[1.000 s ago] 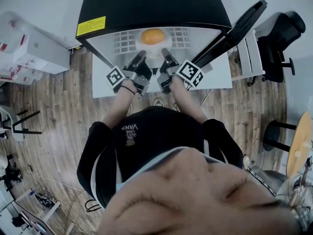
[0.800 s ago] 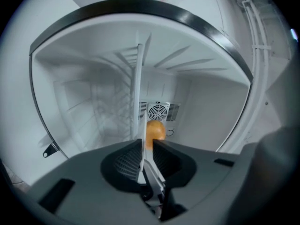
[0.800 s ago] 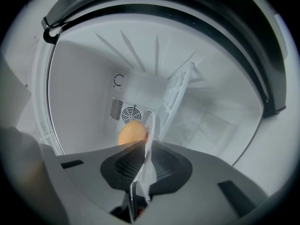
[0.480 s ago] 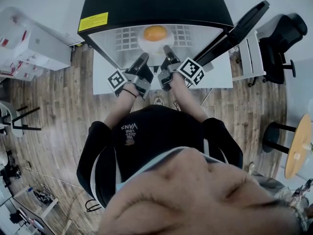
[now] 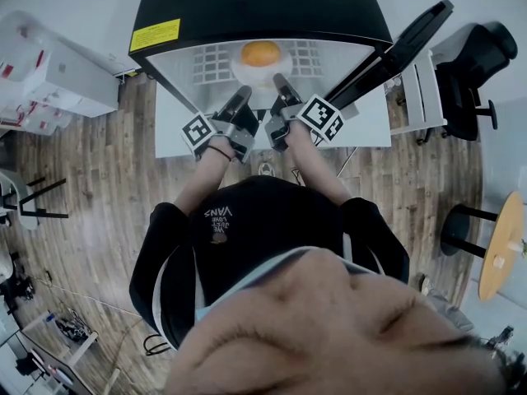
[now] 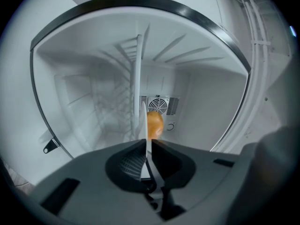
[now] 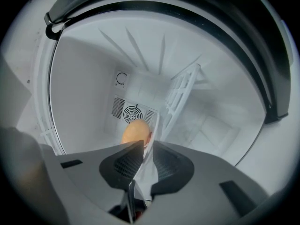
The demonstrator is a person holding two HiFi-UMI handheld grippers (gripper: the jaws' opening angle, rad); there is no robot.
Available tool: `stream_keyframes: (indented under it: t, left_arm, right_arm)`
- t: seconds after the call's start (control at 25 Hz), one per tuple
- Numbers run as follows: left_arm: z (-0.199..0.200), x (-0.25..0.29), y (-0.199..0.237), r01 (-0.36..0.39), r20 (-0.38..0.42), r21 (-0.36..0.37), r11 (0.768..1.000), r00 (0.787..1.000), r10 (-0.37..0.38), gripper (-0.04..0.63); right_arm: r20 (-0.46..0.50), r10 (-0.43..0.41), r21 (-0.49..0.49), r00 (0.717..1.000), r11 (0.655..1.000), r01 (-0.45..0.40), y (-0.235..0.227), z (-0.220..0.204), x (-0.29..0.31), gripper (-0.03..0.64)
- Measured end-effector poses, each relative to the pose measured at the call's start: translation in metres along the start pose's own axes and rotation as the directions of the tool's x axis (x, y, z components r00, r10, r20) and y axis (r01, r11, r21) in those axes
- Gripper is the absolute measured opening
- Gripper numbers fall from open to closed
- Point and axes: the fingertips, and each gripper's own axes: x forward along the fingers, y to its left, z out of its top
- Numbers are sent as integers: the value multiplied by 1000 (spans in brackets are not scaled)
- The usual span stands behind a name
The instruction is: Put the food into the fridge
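A round orange food [image 5: 261, 53] lies on a white plate [image 5: 247, 74] inside the open black fridge [image 5: 247, 6], over its wire shelf [image 5: 210, 64]. Both grippers reach in at the plate's near rim. My left gripper [image 5: 241, 97] is shut on the rim; in the left gripper view the plate's edge [image 6: 138, 88] runs up from between the closed pads of the left gripper [image 6: 146, 146], with the food [image 6: 154, 124] beyond. My right gripper [image 5: 280, 82] has its jaws opening. In the right gripper view the rim [image 7: 153, 128] stands loose between the parted jaws of the right gripper [image 7: 147, 149], beside the food [image 7: 135, 131].
The fridge door [image 5: 399, 48] swings open to the right. A fan grille [image 6: 158, 104] sits in the back wall. White boxes [image 5: 49, 76] stand at the left, an office chair [image 5: 465, 64] and a round wooden table [image 5: 501, 249] at the right, on wood flooring.
Over the last second the plate with the food and both grippers moved a little deeper into the fridge. In the last half second they barely shift.
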Motion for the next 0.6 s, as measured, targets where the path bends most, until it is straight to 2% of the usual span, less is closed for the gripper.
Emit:
stream_keyframes:
  t: [0.2, 0.44, 0.6]
  left_arm:
    - [0, 1, -1, 2, 7, -6, 1000, 1000, -2, 44]
    - [3, 0, 2, -2, 13, -4, 1000, 1000, 2, 44]
    - [5, 0, 0, -2, 13, -1, 1000, 1000, 2, 44]
  right_arm:
    - [-10, 14, -1, 1000, 1000, -14, 2, 0, 0, 58]
    - [-13, 20, -4, 1000, 1000, -20, 3, -1, -6, 120]
    - [-19, 19, -71, 1000, 997, -21, 7, -1, -12, 121]
